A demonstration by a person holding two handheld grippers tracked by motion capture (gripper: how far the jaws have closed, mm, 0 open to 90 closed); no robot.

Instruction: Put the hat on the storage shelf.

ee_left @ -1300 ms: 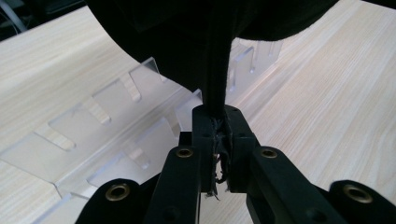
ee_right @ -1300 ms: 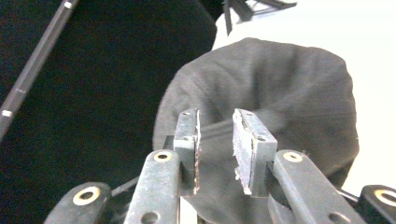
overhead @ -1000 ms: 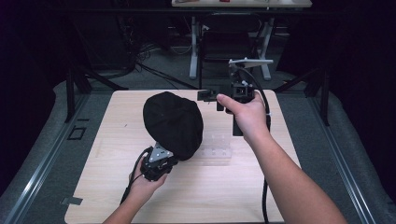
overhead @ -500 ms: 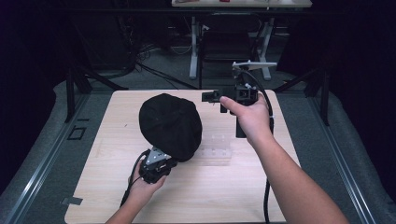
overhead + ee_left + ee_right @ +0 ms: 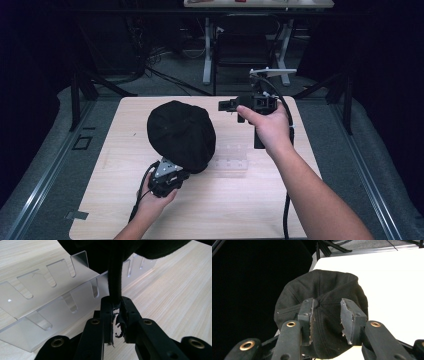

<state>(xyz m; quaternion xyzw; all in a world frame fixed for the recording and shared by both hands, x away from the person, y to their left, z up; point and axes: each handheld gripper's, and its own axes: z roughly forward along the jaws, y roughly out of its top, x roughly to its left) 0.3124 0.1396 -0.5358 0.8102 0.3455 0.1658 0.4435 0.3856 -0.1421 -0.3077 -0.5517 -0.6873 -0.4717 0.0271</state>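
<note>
Where cap [image 5: 181, 134] hides left gripper [image 5: 116, 312], its view shows brim pinched.

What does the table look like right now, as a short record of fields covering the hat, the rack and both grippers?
Surface: wooden table
Held item: black hat, raised above the table
Left gripper: pinching a fold of the hat's fabric, jaws just easing apart
Right gripper: jaws just opening, off the hat
Beside the hat: clear slotted acrylic rack

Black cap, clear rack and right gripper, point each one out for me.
Black cap [image 5: 180, 132], high view, crown.
Clear rack [image 5: 37, 312], left gripper view, slotted wall.
Right gripper [image 5: 327, 312], right gripper view, gap between open jaws.
</note>
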